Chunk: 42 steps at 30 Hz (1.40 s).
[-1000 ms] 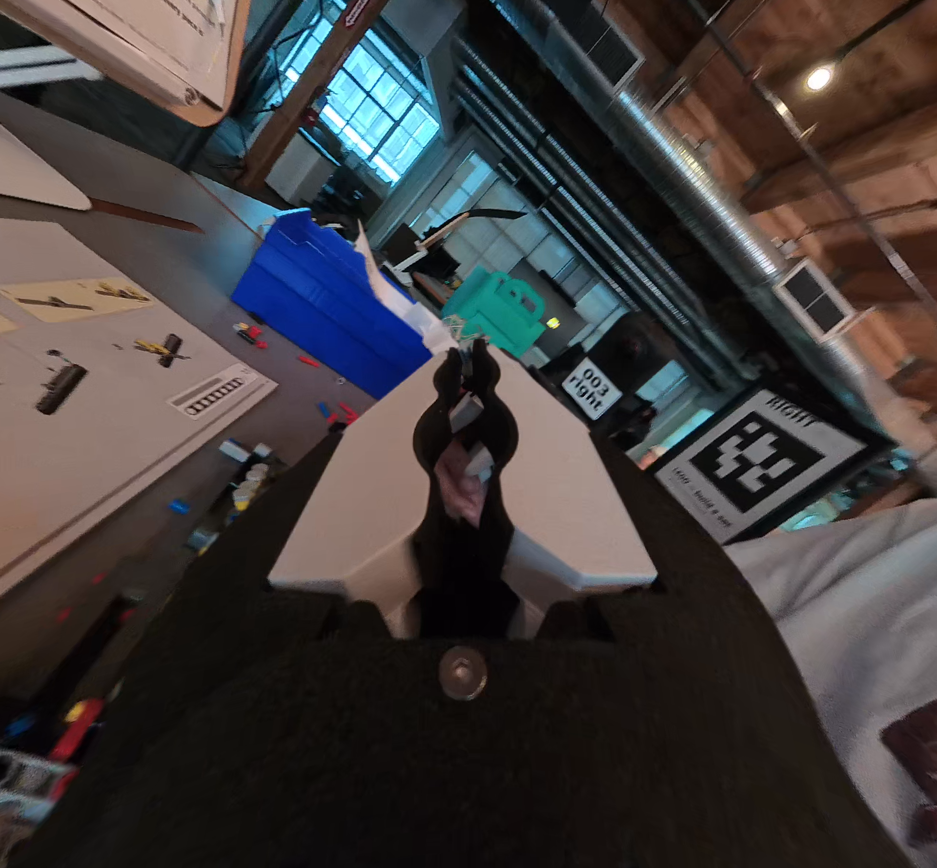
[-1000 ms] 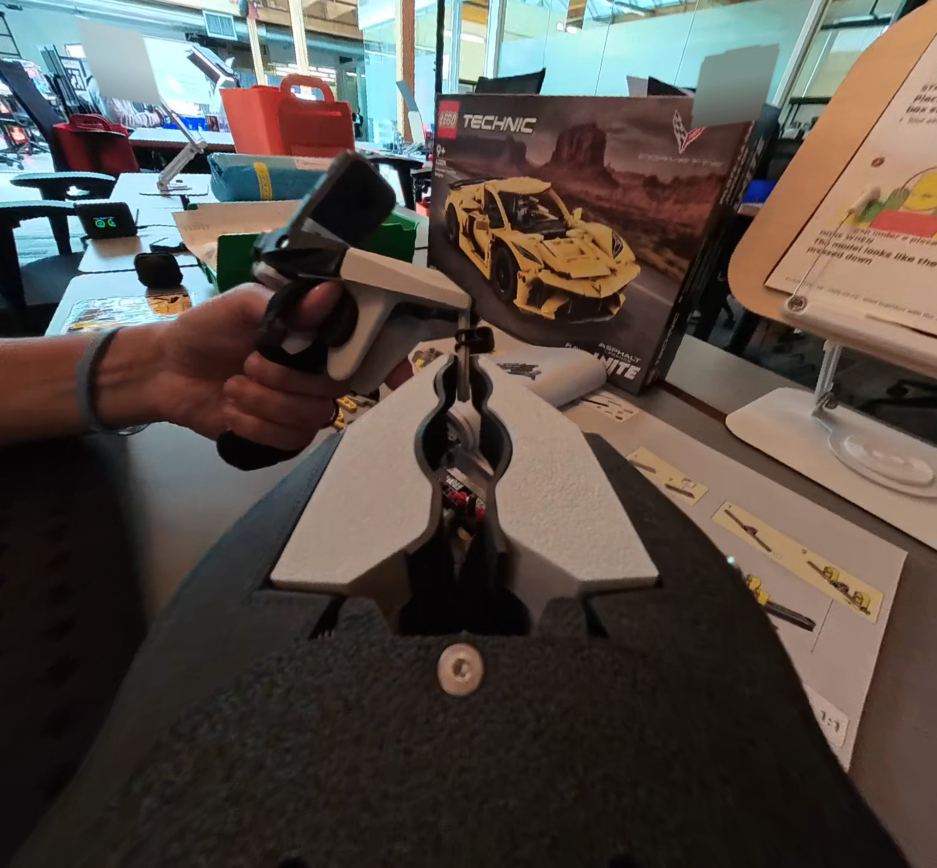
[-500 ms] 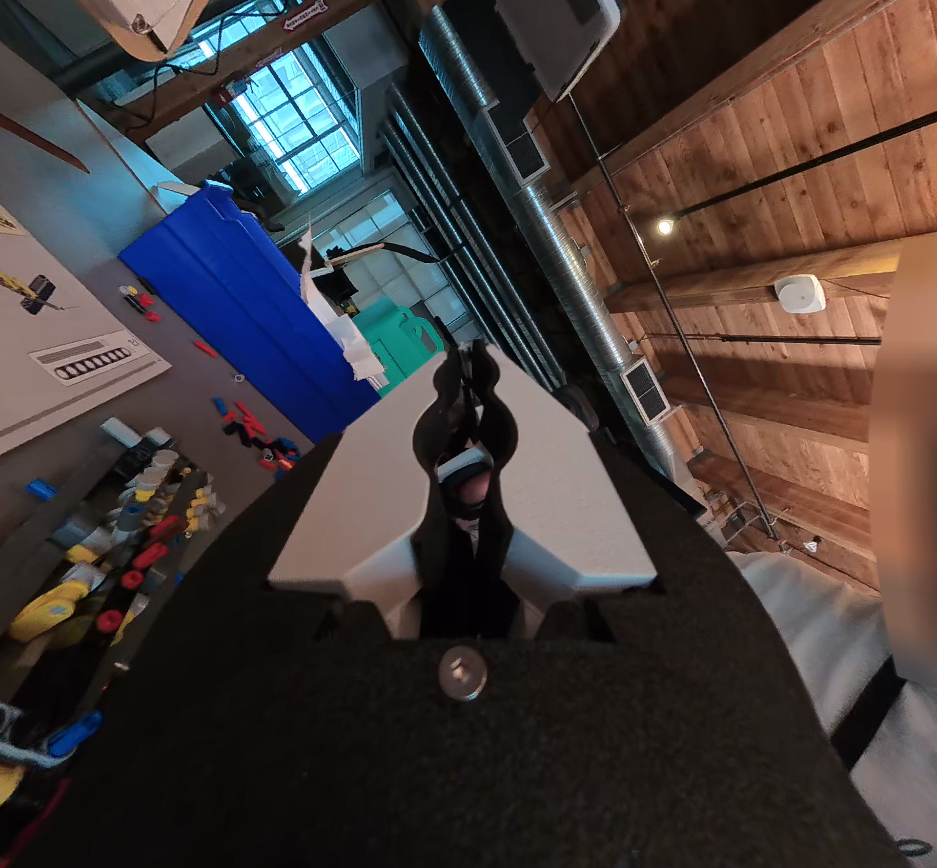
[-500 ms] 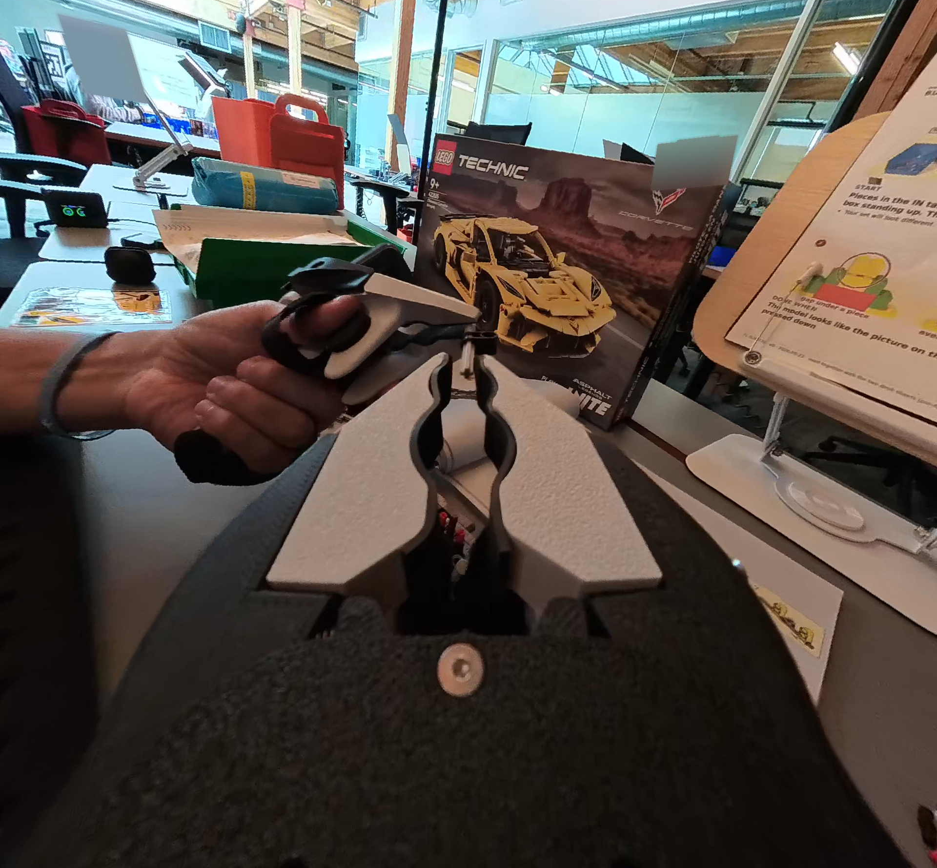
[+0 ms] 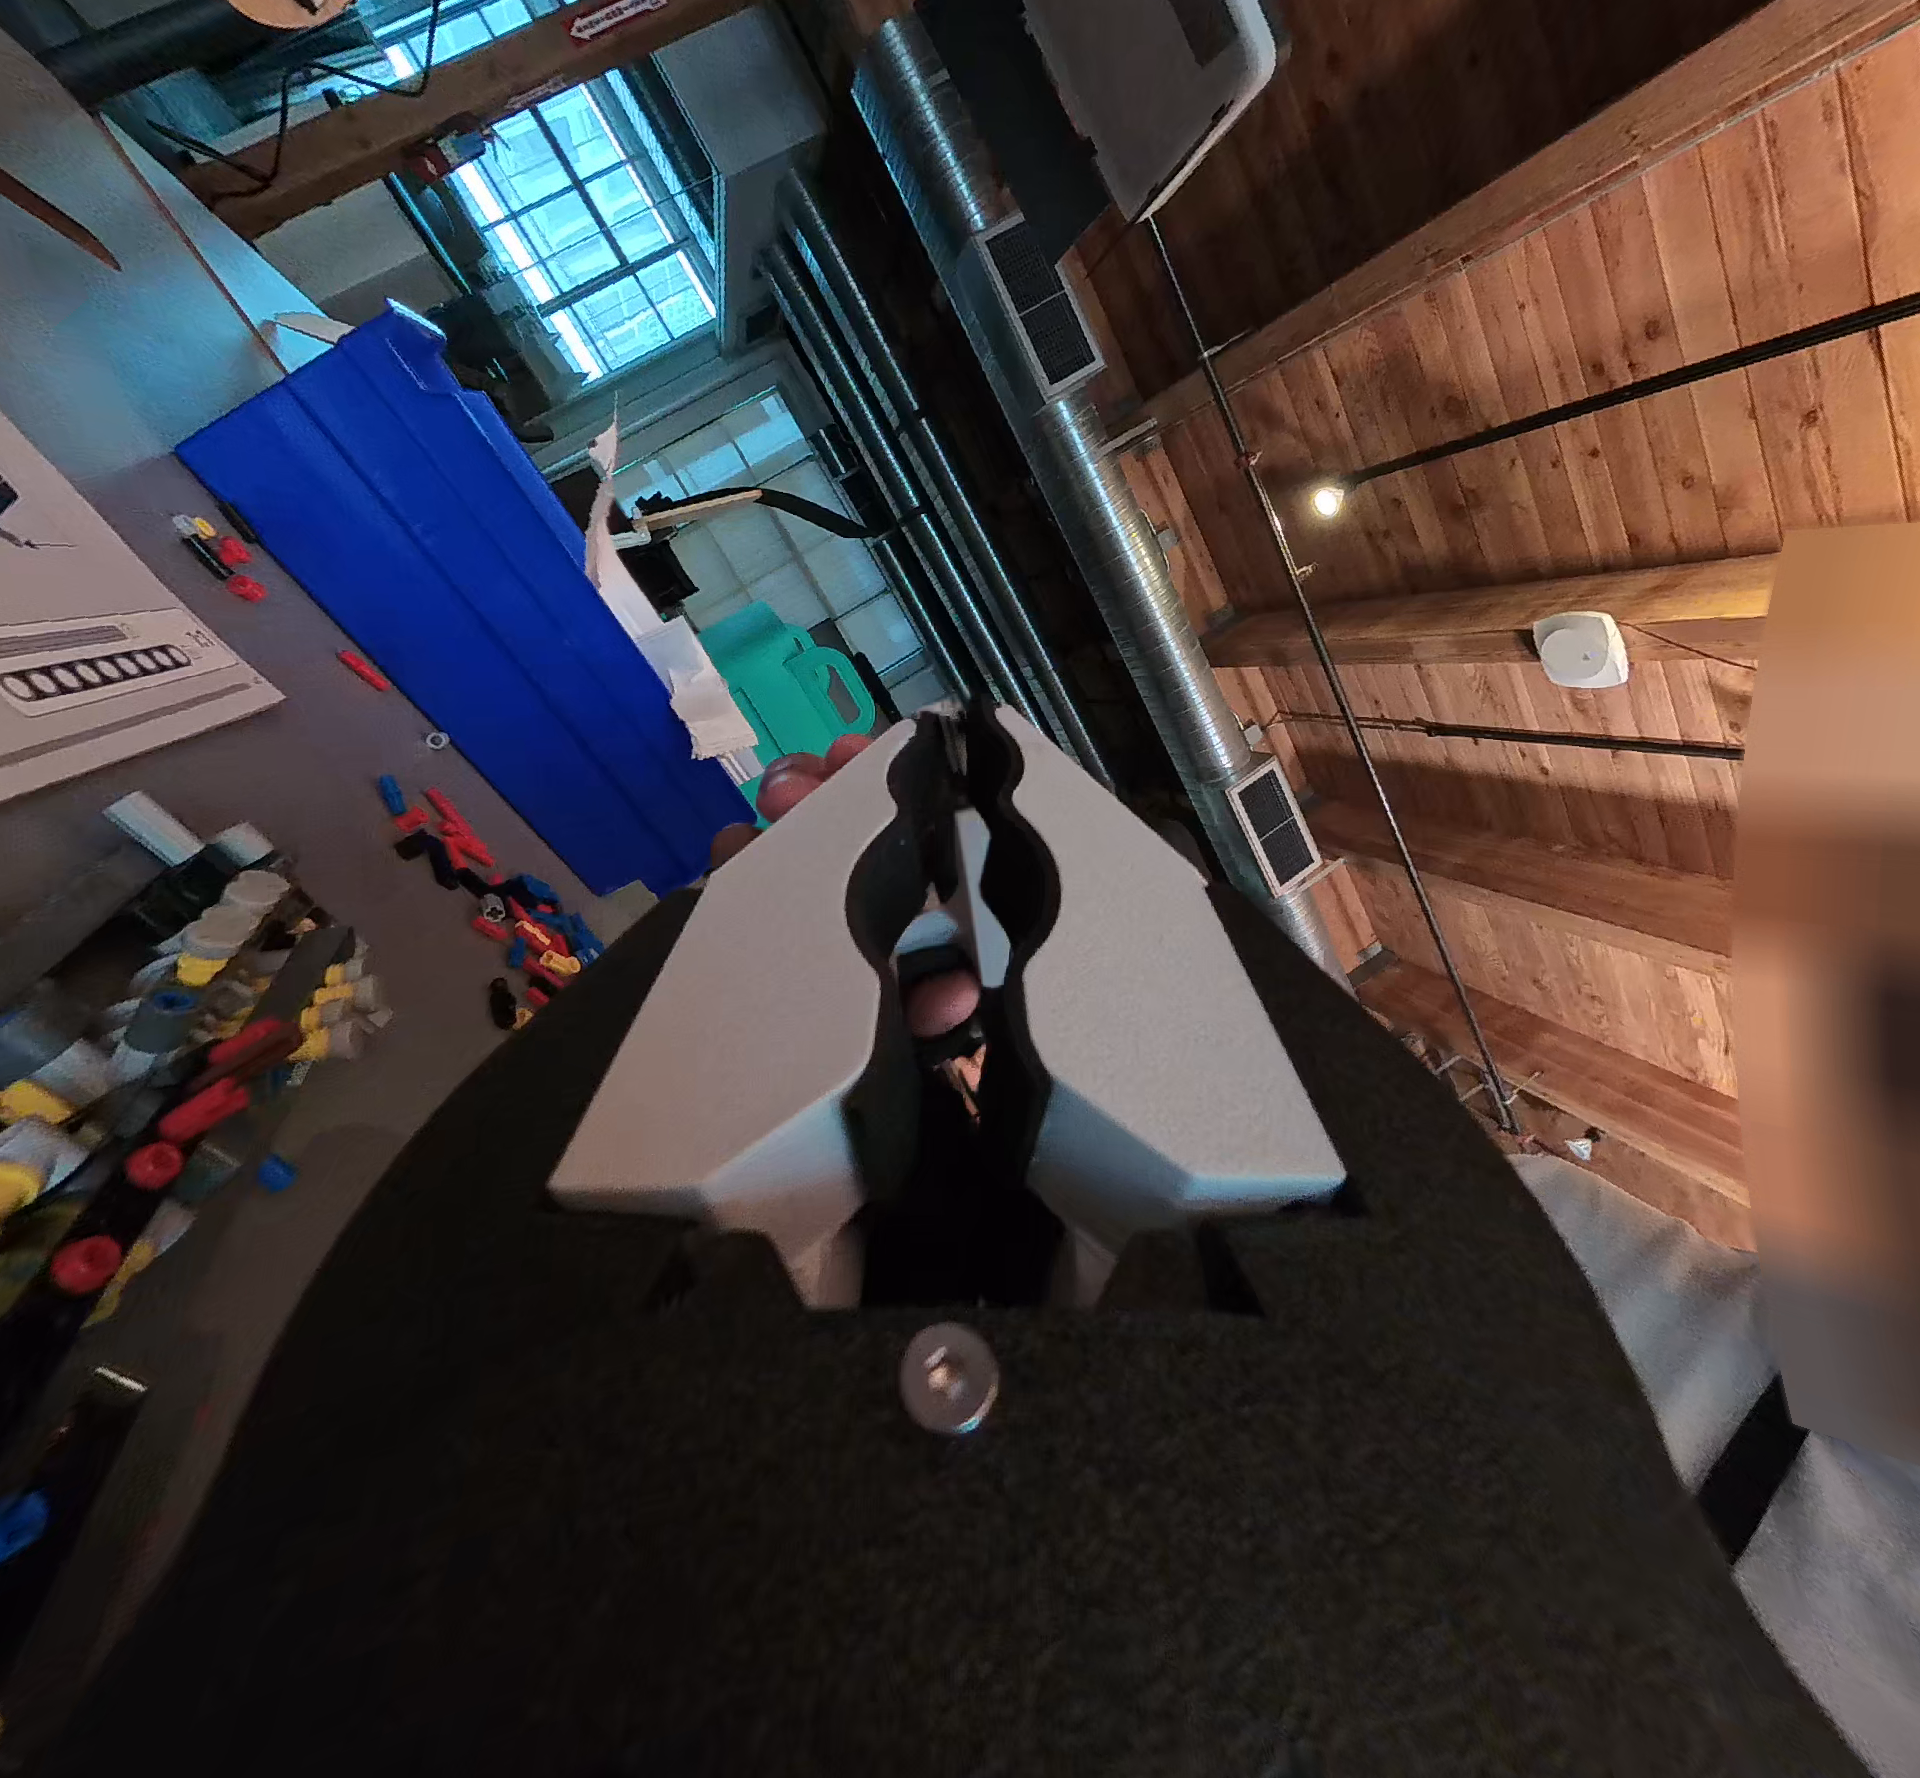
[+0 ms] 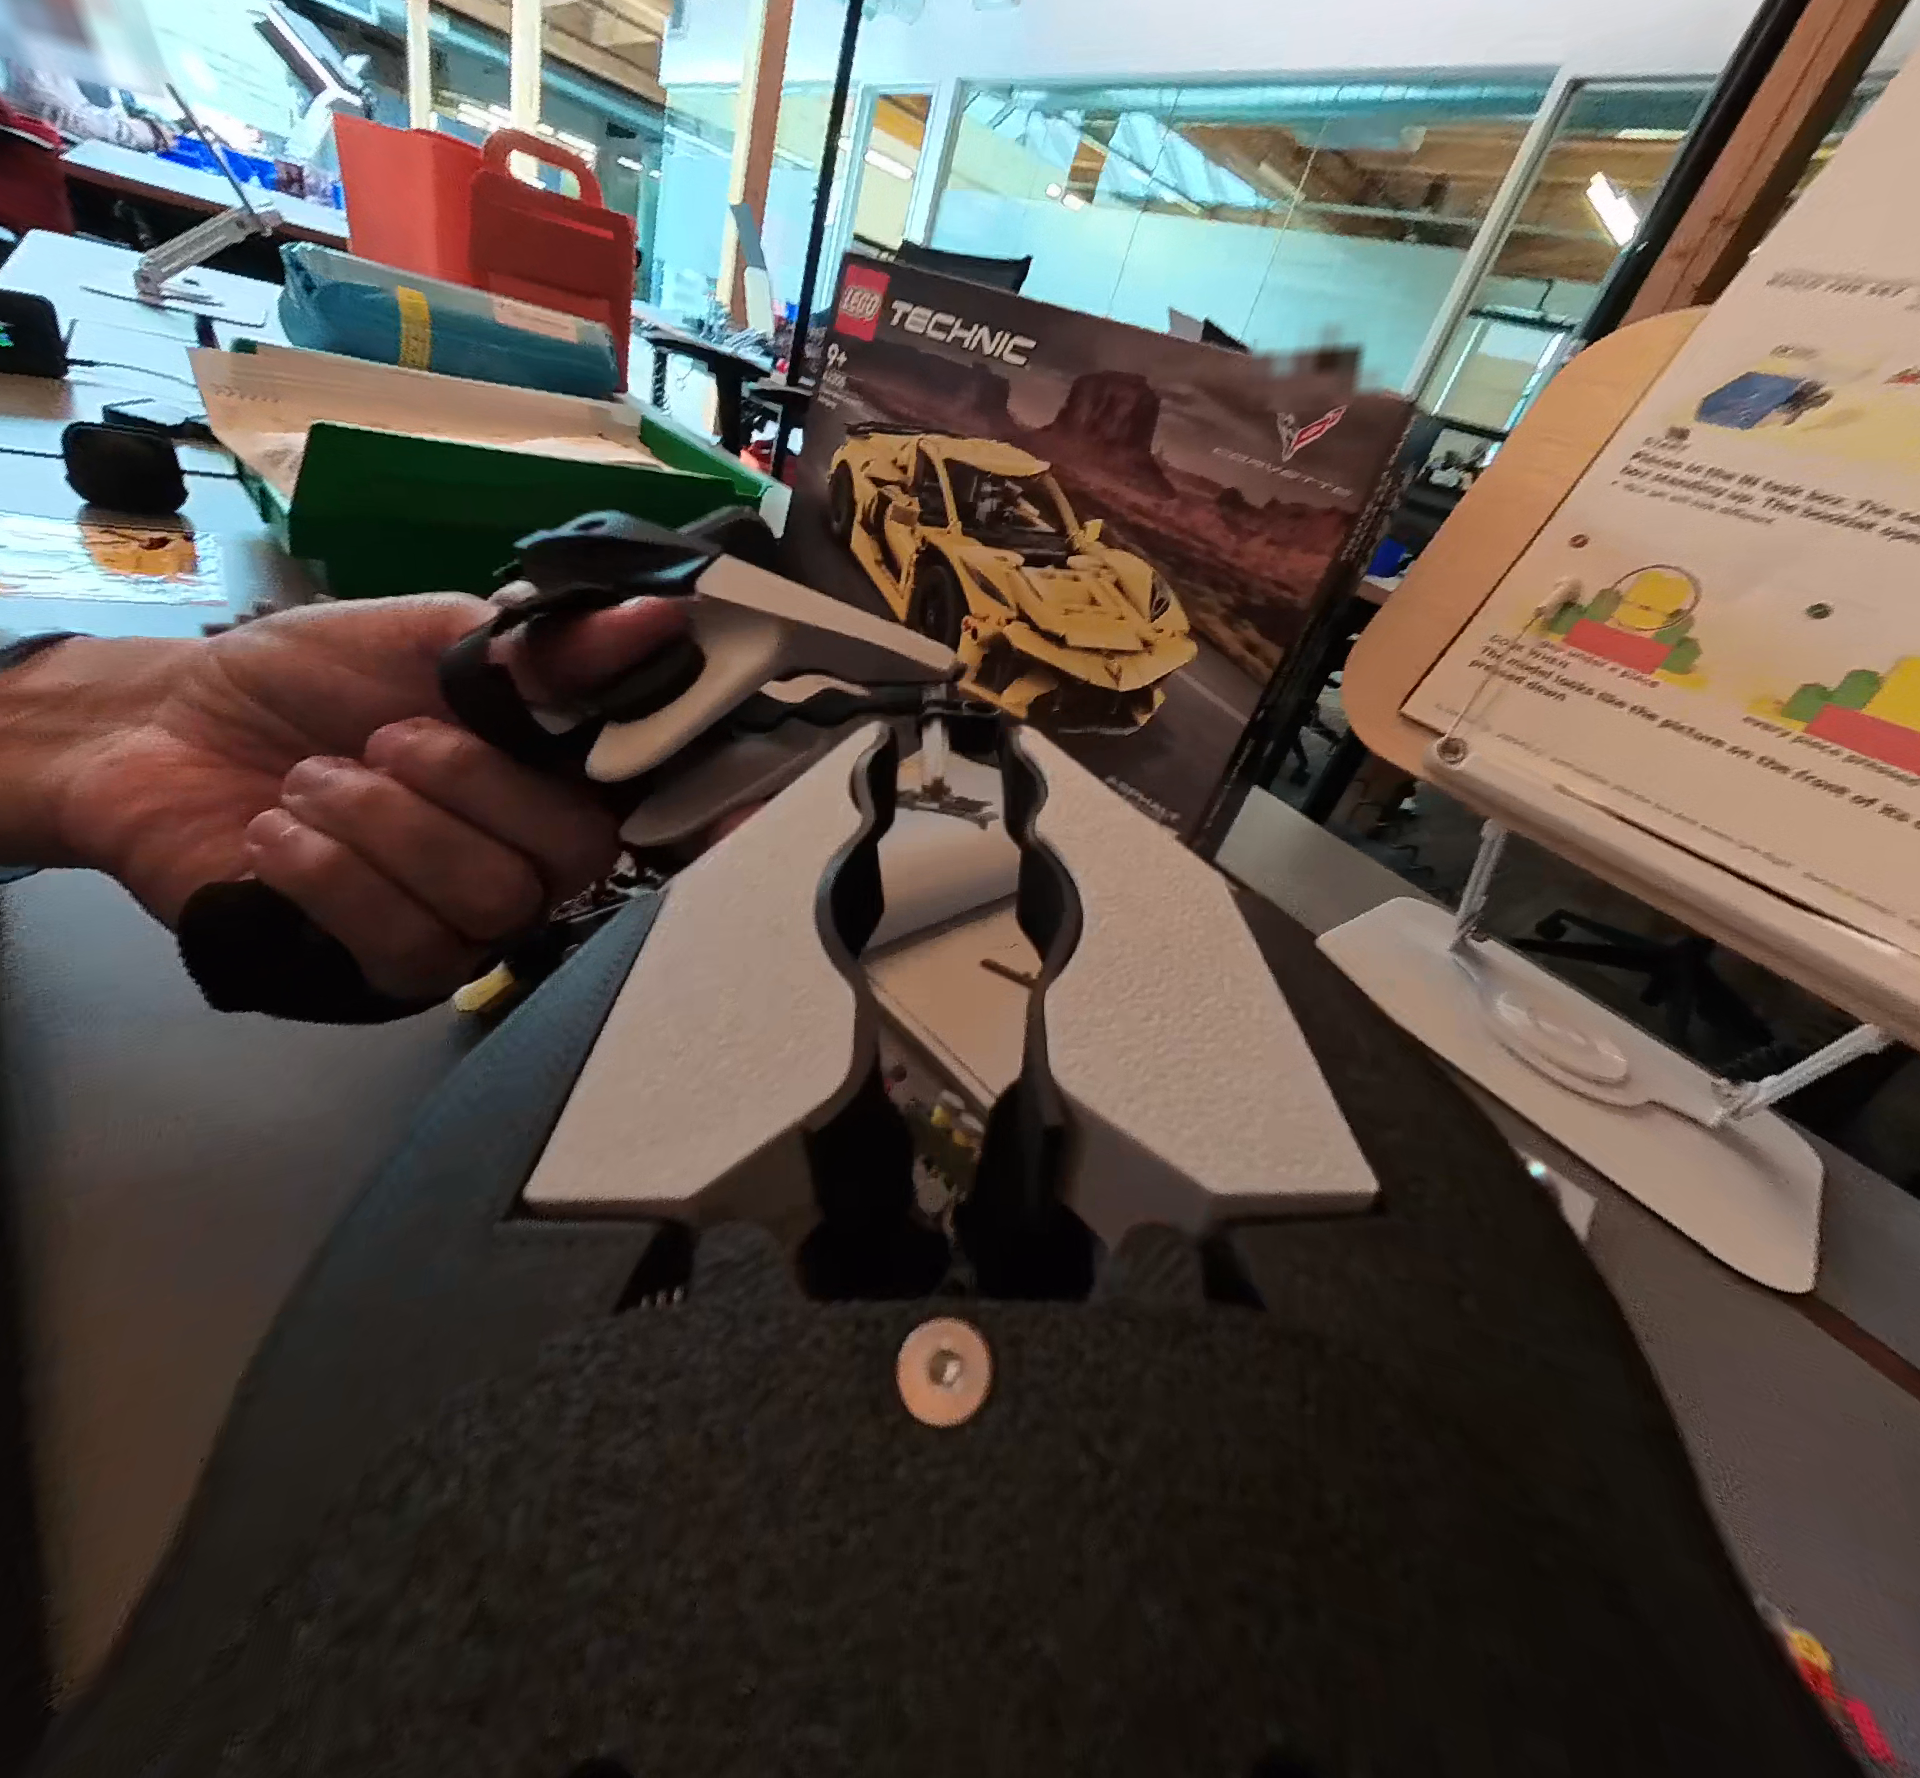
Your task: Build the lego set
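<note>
Grey plastic fills the left wrist view. The left tongs [image 5: 951, 736] are tipped up towards the wooden ceiling, probably so the part they carry can be worked on in the air instead of on the desk [image 5: 312, 793]. Their jaws are pressed almost together. Only a sliver of something pale shows at the tips, so what they grip is hard to read from here. Below and left of the left tongs, loose pieces [image 5: 488, 897] lie scattered on the desk, with more heaped further left. A blue bin [image 5: 447, 606] stands just behind them. An instruction sheet [image 5: 83, 679] lies flat at the far left, where it can be read while building.

Seen from the right wrist view, the left tongs [image 6: 954, 681] reach in from the left, held level by a hand [image 6: 343, 772]. They pinch a small dark piece [image 6: 925, 705], and a pale pin [image 6: 933, 754] hangs down from it. This is the part of the set being worked on. The right tongs [image 6: 948, 734] sit directly under the left tongs. Their jaws are spread, one on each side of the pin, and I cannot tell whether either touches it. They look placed either to take the pin or to have just let it go. Behind the left tongs the set's box [image 6: 1091, 533] stands upright, its picture facing the builder. Right of them a card on a stand [image 6: 1662, 606] leans back for reading.
</note>
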Available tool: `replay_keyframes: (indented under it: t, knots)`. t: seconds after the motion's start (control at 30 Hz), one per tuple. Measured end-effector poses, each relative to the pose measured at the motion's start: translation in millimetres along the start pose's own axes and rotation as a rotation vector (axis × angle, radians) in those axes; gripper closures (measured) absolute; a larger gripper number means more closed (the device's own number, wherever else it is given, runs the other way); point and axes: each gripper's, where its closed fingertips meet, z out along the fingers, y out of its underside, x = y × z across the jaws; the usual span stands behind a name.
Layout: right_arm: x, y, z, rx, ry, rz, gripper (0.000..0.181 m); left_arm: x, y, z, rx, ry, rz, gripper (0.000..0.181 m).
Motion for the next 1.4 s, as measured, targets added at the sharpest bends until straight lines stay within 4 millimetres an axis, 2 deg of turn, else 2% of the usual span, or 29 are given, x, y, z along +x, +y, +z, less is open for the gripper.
replay_keyframes:
  t: [0.37,0.5,0.57,0.63,0.67,0.73,0.87,0.97,1.07,1.13,1.3,1.4]
  knots:
    - [-0.9,-1.6,-0.9,0.008,-0.044,0.085,0.167,4.1,7.8,4.7,-0.041,-0.012,0.059,0.179]
    - [-1.6,-2.1,-4.3,0.008,-0.078,0.133,0.167,6.2,9.1,4.9,-0.083,-0.052,0.171,0.178]
    - [0.5,1.3,-9.9,-0.016,-0.073,0.15,0.168,0.9,2.0,-0.4,-0.112,-0.149,0.309,0.169]
    - [0.4,6.9,-21.9,-0.066,-0.071,0.206,0.168,-10.7,-5.3,-15.9,-0.178,-0.322,0.449,0.159]
    - [-1.0,11.8,-29.2,-0.098,-0.068,0.224,0.168,-10.2,-3.7,-24.5,-0.228,-0.381,0.5,0.156]
    - [-5.2,29.4,-42.6,-0.192,-0.065,0.265,0.167,-12.3,11.1,-41.3,-0.39,-0.501,0.596,0.156]
    - [-6.8,54.7,-53.4,-0.259,-0.022,0.298,0.168,-56.9,53.5,-92.3,-0.95,-0.9,0.811,0.156]
    - [-2.4,54.4,-53.1,-0.251,-0.002,0.276,0.168,-75.5,82.2,-97.8,-1.167,-0.983,0.833,0.157]
    - [-4.9,55.6,-55.9,-0.246,-0.017,0.301,0.167,-85.2,99.0,-92.6,-1.256,-0.996,0.819,0.156]
    - [-6.4,56.2,-59.1,-0.247,-0.018,0.295,0.167,-89.7,99.3,-89.0,-1.258,-1.015,0.817,0.156]
    - [-6.2,54.7,-60.1,-0.234,-0.03,0.308,0.167,-101.4,98.5,-97.0,-1.334,-1.075,0.803,0.159]
    - [-6.4,54.1,-60.5,-0.227,-0.038,0.321,0.167,-105.8,99.7,-99.8,-1.339,-1.083,0.783,0.175]
